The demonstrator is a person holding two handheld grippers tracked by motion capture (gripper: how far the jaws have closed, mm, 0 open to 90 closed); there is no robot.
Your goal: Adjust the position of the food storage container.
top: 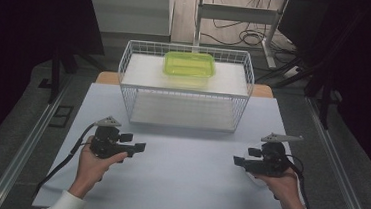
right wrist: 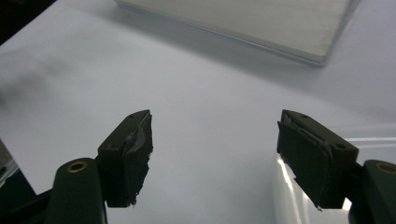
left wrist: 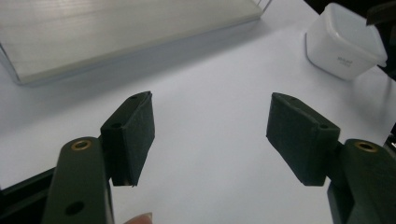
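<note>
Nearest, at the table's front edge: left hand and right hand, white-sleeved, each around a gripper. Both well in front of the wire rack, which stands at the table's far middle.

Left gripper: in front of the rack's left corner, pointing inward across the table. Jaws wide apart, nothing between the pads, bare white tabletop behind them in the left gripper view.

Right gripper: in front of the rack's right corner, pointing inward toward the left one. Jaws likewise spread wide, holding nothing, only tabletop between the pads.

White tub: lidded, upright on the table, in front of the rack's right end, seen past the left gripper's jaws with the dark right gripper just beside it. Clear rim also at the lower right of the right gripper view, right by the jaw on that side; touching or not, cannot tell.

Green tub: on the rack's top shelf, toward the back, well apart from both grippers.
</note>
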